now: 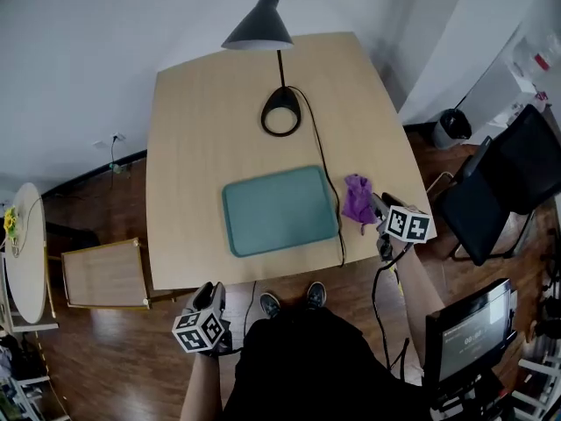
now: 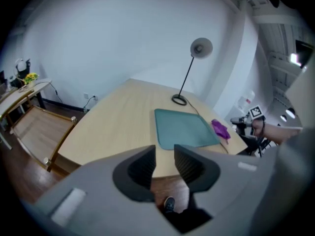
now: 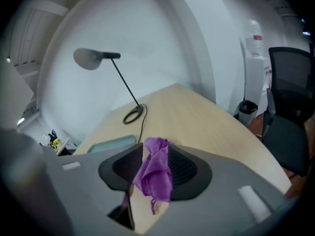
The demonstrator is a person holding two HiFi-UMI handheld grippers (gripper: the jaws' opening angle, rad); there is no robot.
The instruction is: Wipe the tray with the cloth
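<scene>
Cloth [image 3: 155, 173] hangs in a purple bunch from the right gripper [image 3: 155, 163], whose fingers [image 3: 184, 167] are pinched closed on its upper fold. The loose tail droops below them. It is held at the right side of the tabletop [image 1: 202, 130], just beside the teal tray [image 1: 279, 209], with the lamp's black cable [image 1: 331, 202] running between the two.

The left gripper [image 2: 165, 156] hovers off the near edge, over the floor. Its fingers [image 2: 142, 163] stand a narrow gap apart with nothing between them.

The step in hand looks like carrying the cloth leftward onto the tray. To do it well, I would clear the cable rather than drag across it, then bring the cloth down so the hanging part lands flat and spreads. That way fabric meets the tray, not the finger tips. Long overlapping strokes from one short side to the other should cover it. The tray is light and could slide, so the free left gripper might steady its near-left corner.

As for containers, the tray is shallow, lies flat and has nothing in it. A dark bin [image 1: 454, 125] stands on the floor at the far right, and I cannot tell what it contains. The lamp [image 1: 261, 24] stands on the far side, well clear of the wiping area.
</scene>
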